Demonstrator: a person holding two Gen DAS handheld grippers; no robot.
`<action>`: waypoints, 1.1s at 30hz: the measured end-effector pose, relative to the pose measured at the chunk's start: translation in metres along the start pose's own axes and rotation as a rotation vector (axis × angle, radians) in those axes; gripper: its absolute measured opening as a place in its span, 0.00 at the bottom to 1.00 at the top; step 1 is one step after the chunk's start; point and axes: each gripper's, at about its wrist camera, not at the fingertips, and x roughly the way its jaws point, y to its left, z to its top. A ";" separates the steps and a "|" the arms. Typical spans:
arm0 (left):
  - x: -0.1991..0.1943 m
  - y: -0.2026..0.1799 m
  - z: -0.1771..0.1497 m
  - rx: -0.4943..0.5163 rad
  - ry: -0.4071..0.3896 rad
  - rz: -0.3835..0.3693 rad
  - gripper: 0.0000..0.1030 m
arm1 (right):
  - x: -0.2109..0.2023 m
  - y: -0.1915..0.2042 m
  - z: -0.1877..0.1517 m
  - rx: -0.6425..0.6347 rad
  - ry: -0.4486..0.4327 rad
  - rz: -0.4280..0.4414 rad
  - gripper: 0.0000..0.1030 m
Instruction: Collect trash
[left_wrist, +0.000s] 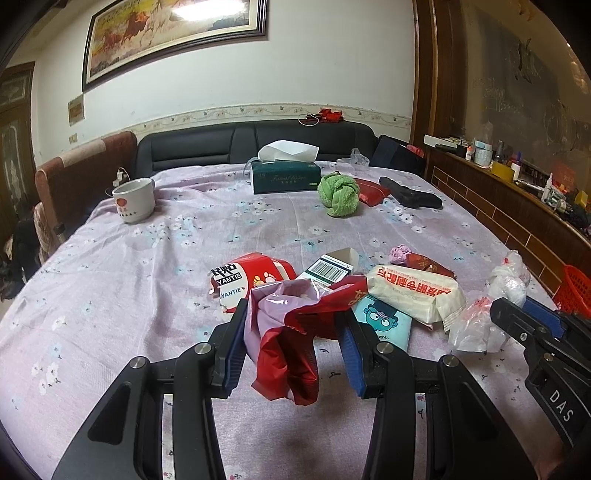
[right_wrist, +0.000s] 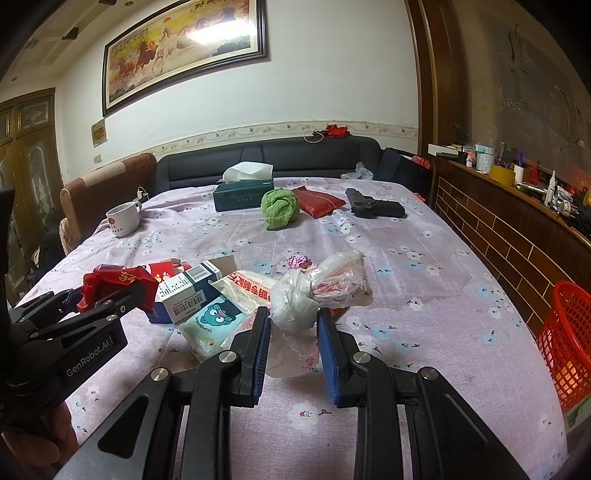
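A pile of trash lies on the purple flowered table cloth (left_wrist: 155, 258): a red-and-white torn box (left_wrist: 247, 277), a barcode carton (left_wrist: 327, 271), a white wrapper with red print (left_wrist: 413, 291), a blue cartoon tissue pack (left_wrist: 384, 321). My left gripper (left_wrist: 293, 325) is shut on a crumpled red and pink foil wrapper (left_wrist: 288, 339); it also shows in the right wrist view (right_wrist: 110, 288). My right gripper (right_wrist: 293, 325) straddles a knotted clear plastic bag (right_wrist: 295, 295), fingers close on both sides, the bag resting on the cloth.
A white mug (left_wrist: 135, 199), green tissue box (left_wrist: 284, 177), green cloth ball (left_wrist: 338, 194), red pouch (left_wrist: 373, 192) and black pistol-shaped object (left_wrist: 410, 194) stand at the far side. A red mesh basket (right_wrist: 565, 339) sits off the table's right edge. A dark sofa (right_wrist: 266, 158) is behind.
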 end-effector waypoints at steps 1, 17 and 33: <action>0.000 0.002 0.000 -0.008 0.001 -0.013 0.42 | 0.000 0.000 0.000 0.000 0.002 0.000 0.27; -0.038 -0.035 -0.012 0.023 0.046 -0.210 0.42 | -0.042 -0.051 -0.009 0.141 0.056 0.025 0.27; -0.078 -0.148 0.002 0.227 0.079 -0.377 0.42 | -0.102 -0.132 -0.020 0.295 -0.018 -0.013 0.27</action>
